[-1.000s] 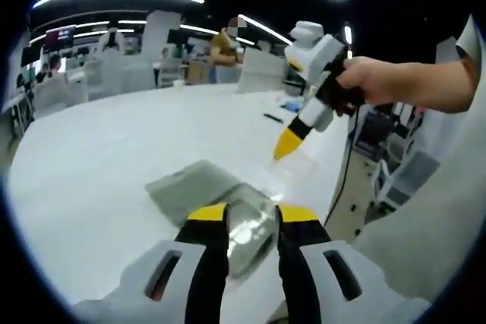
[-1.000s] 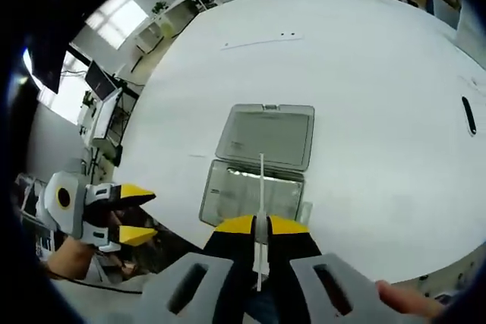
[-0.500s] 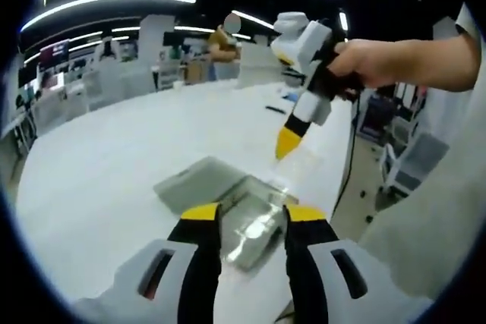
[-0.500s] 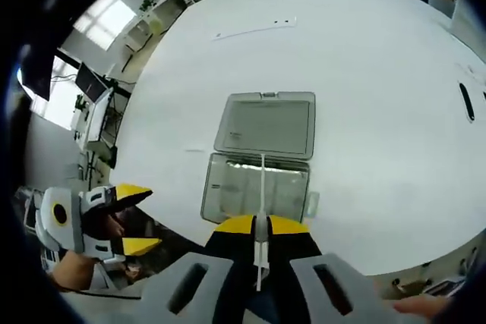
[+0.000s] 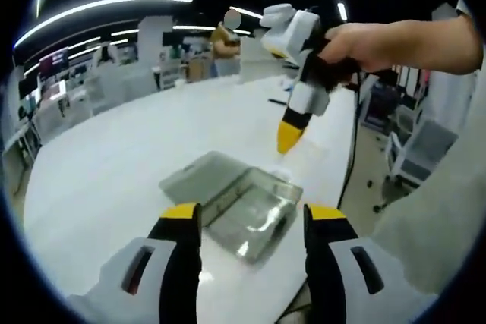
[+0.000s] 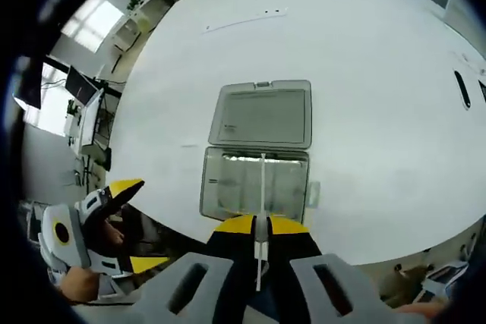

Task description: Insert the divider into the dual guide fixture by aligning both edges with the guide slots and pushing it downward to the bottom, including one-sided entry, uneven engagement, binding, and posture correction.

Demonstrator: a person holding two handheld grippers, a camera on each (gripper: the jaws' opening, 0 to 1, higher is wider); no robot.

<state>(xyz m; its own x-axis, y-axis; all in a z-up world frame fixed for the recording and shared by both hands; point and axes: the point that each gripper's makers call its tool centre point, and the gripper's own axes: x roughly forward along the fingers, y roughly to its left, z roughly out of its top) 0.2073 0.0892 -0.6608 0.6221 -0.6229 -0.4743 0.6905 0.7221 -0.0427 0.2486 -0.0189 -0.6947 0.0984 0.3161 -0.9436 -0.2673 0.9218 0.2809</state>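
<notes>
Your right gripper (image 6: 257,227) pinches the thin divider (image 6: 262,187) at lower centre, above the open clear fixture (image 6: 255,185) on the white bench (image 6: 364,73); your left gripper (image 5: 247,221) fingers are spread

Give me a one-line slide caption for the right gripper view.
Right gripper shut on a thin clear divider, poised above the open clear box on the white table.

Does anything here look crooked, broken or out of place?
Nothing stands out. The clear plastic box lies flat on the white table, its lid folded open. The right gripper holds the thin clear divider straight over it.
</notes>
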